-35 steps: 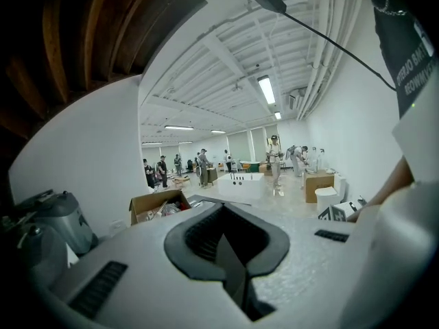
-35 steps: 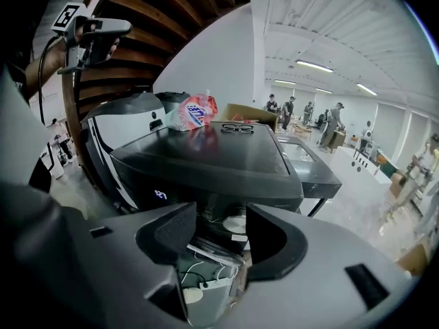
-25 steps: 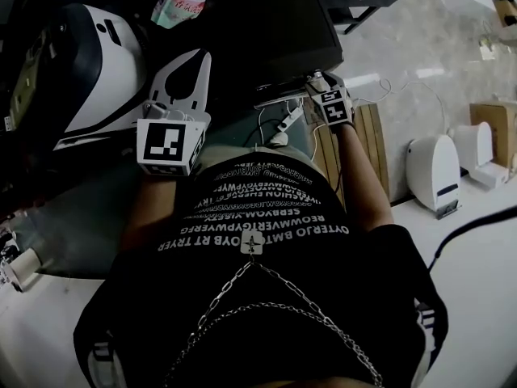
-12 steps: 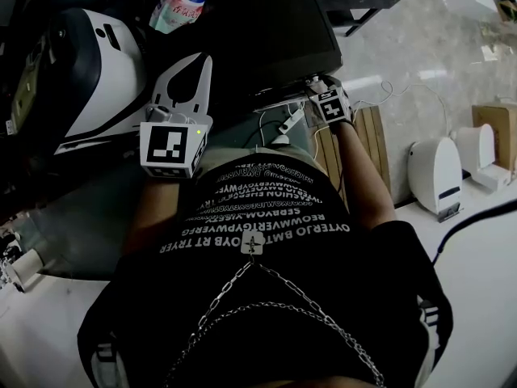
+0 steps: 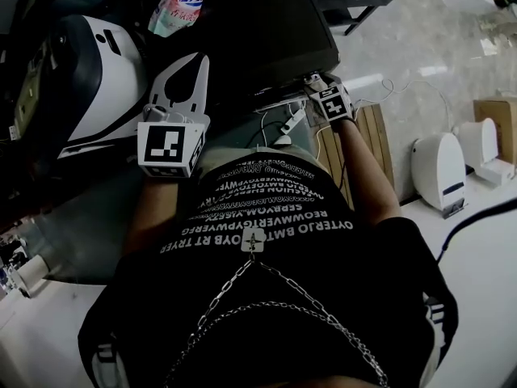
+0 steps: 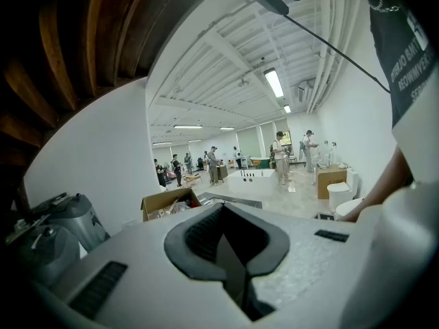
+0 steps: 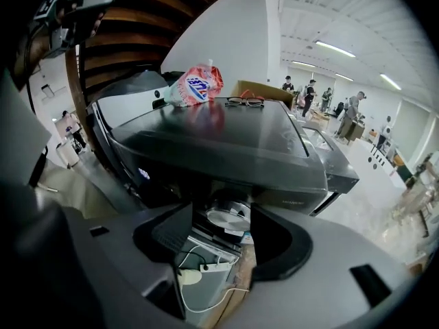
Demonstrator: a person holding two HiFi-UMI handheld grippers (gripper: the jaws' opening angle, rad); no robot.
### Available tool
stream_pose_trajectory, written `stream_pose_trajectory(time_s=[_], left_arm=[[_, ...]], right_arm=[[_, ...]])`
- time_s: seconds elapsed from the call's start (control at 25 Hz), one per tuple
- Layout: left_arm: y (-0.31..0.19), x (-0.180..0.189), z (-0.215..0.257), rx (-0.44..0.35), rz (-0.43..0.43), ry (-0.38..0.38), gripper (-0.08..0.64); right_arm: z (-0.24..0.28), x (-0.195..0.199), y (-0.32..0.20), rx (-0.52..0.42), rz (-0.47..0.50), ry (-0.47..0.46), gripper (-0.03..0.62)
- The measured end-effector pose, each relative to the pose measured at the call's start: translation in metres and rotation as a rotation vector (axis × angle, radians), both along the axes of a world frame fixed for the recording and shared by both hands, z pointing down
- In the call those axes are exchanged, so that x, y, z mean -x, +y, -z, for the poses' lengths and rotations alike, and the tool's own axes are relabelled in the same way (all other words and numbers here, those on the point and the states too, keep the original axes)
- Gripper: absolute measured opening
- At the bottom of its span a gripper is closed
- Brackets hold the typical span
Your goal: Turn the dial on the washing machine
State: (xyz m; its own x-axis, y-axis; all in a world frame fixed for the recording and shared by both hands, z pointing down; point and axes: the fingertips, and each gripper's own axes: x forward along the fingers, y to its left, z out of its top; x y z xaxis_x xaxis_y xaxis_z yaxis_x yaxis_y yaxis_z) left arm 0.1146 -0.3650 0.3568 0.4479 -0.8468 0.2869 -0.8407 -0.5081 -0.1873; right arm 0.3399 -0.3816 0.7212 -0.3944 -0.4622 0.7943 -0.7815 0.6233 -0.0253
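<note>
The washing machine (image 5: 258,31) is a dark box with a flat lid, at the top of the head view. Its round silver dial (image 7: 228,219) sits under the front lip in the right gripper view. My right gripper (image 7: 222,210) has a jaw on each side of the dial. Its jaws are opening and the pads stand clear of the dial. From above, the right gripper (image 5: 315,82) is at the machine's front edge. My left gripper (image 5: 196,59) hangs shut and empty to the left, with its jaws (image 6: 223,208) pointing away into the hall.
A pink detergent pouch (image 7: 195,86) and a pair of glasses (image 7: 245,102) lie on the machine's lid. A power strip with white cables (image 7: 202,273) lies below the dial beside wooden slats (image 5: 355,148). A white appliance (image 5: 97,71) stands at the left, white fixtures (image 5: 440,168) at the right.
Both grippers stay about where they were at the machine; only the head view has shifted a little.
</note>
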Motion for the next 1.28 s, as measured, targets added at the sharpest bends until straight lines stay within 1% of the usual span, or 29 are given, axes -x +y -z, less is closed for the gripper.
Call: stream_pose_trajectory(time_s=[0.12, 0.36, 0.52, 0.6, 0.76, 0.84, 0.96, 1.12, 1.2, 1.28], left_arm=[[0.001, -0.008, 0.003, -0.001, -0.018, -0.002, 0.006], [0.004, -0.018, 0.010, -0.011, -0.050, 0.004, 0.006], [0.004, -0.022, 0.006, 0.005, -0.060, 0.017, 0.006], [0.004, -0.027, 0.005, 0.005, -0.071, 0.016, 0.006], [0.007, -0.024, 0.004, 0.004, -0.071, 0.013, 0.006], [0.008, -0.018, 0.000, 0.021, -0.057, 0.014, 0.006], [0.008, -0.015, -0.008, 0.047, -0.043, 0.015, 0.006], [0.009, -0.018, -0.004, 0.032, -0.060, 0.008, 0.006], [0.011, -0.017, -0.003, 0.029, -0.062, 0.005, 0.006], [0.012, -0.015, -0.003, 0.026, -0.060, 0.005, 0.006]], right_arm=[[-0.007, 0.000, 0.006, 0.032, 0.015, 0.003, 0.267], [-0.021, -0.009, 0.005, 0.104, 0.005, 0.024, 0.272], [-0.031, -0.006, 0.010, 0.156, 0.027, -0.003, 0.288], [-0.027, -0.007, 0.007, 0.140, 0.032, 0.006, 0.287], [-0.006, 0.000, 0.003, 0.062, 0.015, 0.002, 0.265], [-0.007, 0.004, 0.005, 0.066, 0.009, 0.004, 0.279], [-0.013, -0.001, 0.005, 0.087, 0.007, 0.038, 0.282], [-0.023, 0.001, 0.007, 0.143, -0.006, 0.020, 0.293], [-0.025, -0.001, 0.007, 0.142, -0.010, 0.018, 0.295], [-0.021, -0.003, 0.005, 0.110, -0.008, 0.030, 0.295]])
